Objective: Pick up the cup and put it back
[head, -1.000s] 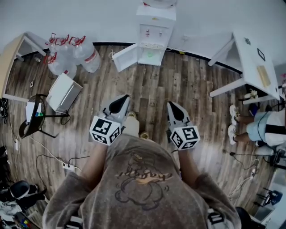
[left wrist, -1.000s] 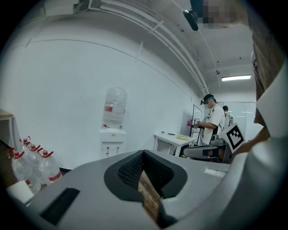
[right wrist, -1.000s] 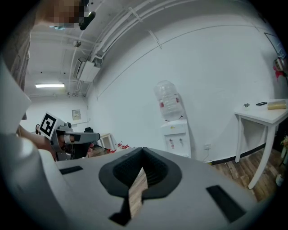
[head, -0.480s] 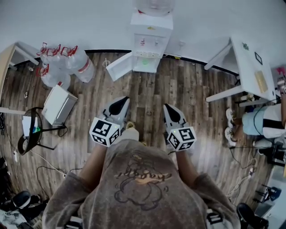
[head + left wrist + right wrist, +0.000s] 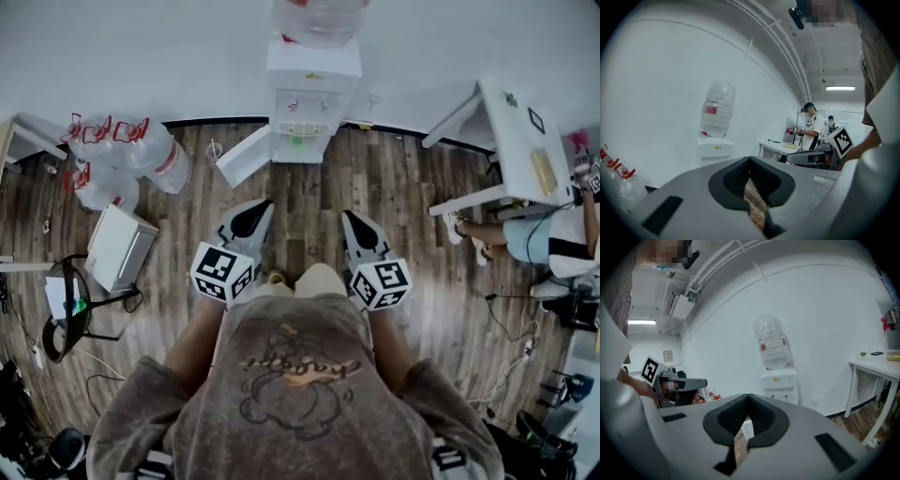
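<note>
Grey and closed on nothing, your left tongs [image 5: 254,210] and right tongs [image 5: 352,220] point toward the water dispenser [image 5: 311,89] ahead. No cup shows clearly near them, so pickup and return both remain.

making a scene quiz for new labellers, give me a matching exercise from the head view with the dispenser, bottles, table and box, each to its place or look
Things:
1. dispenser
2. bottles
3. table
4. box

Place or look:
A. white, at the right, next to a seated person
B. clear with red handles, on the floor at the left
C. at the wall in the middle, with a jug on top
D. white, on the floor at the left, beside a black chair

Pairs: 1-C, 2-B, 3-A, 4-D
</note>
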`<act>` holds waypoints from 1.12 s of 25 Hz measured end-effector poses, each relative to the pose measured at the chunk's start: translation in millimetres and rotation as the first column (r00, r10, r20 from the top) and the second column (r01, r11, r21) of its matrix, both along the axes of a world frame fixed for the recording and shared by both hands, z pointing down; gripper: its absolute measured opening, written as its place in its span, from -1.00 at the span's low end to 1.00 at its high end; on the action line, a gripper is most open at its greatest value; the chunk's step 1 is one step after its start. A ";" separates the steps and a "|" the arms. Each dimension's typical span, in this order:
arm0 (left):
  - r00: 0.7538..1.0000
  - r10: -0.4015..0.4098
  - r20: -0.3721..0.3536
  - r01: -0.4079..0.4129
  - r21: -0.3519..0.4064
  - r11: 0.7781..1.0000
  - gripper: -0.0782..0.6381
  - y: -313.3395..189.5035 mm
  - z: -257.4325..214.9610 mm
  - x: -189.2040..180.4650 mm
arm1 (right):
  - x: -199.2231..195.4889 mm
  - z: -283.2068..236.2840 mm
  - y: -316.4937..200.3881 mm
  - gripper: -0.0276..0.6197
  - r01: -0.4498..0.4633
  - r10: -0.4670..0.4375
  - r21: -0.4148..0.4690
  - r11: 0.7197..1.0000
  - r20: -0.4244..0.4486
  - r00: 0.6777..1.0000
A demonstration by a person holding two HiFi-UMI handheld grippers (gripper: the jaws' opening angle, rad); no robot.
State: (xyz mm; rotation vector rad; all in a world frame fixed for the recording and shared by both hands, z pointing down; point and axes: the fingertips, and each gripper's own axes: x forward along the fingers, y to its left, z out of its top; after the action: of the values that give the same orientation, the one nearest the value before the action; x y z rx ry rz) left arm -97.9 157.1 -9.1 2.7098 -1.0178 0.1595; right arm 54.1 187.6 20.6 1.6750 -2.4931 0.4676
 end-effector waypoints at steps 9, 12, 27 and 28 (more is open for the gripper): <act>1.000 0.020 -0.011 -0.020 -0.012 1.000 -0.77 -56.8 13.1 15.5 | 12.4 15.9 -47.0 -0.91 -0.025 0.025 -0.017 1.000 0.007 1.000; 1.000 0.019 -0.014 -0.019 -0.008 1.000 -0.77 -78.1 21.6 22.8 | 20.1 27.7 -66.3 -0.91 -0.015 0.015 -0.021 1.000 0.007 1.000; 0.999 -0.026 -0.022 0.026 -0.020 0.999 -0.77 -177.1 122.8 32.0 | 39.0 126.6 -164.3 -0.91 0.049 -0.049 -0.021 0.999 -0.025 0.998; 0.999 -0.026 -0.021 0.025 -0.020 0.999 -0.77 -183.3 134.6 34.6 | 41.2 136.5 -170.3 -0.91 0.049 -0.049 -0.021 0.999 -0.022 0.999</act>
State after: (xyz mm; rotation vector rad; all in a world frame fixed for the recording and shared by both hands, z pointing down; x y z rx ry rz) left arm -63.2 -26.2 125.4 2.6743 -1.0389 0.1357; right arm 95.3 17.2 157.1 1.5994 -2.4985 0.4645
